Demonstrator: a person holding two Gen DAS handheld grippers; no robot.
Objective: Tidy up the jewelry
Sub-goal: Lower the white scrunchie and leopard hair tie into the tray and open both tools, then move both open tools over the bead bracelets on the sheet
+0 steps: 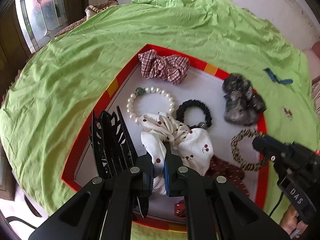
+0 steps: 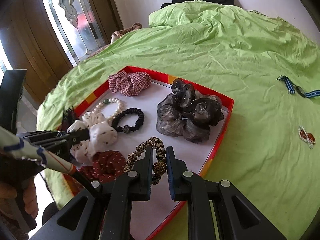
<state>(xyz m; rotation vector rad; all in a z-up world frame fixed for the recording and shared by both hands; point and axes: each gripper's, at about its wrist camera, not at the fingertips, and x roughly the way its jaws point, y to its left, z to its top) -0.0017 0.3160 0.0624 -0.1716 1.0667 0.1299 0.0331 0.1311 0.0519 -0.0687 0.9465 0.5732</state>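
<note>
One white cherry-print scrunchie [image 1: 186, 140] sits mid-tray, pinched in the closed left gripper [image 1: 159, 172], its lower folds hidden by the fingers. The right gripper [image 2: 159, 167] clamps the leopard hair tie [image 2: 149, 156] near the red tray's [image 2: 224, 124] front edge. Two small pieces lie outside on the green sheet [image 2: 200, 50]; details blurred.

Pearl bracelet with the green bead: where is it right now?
The pearl bracelet lies flat in the red-rimmed tray, near its left rim in the left wrist view, between the checked scrunchie and the white cherry-print scrunchie.
</note>
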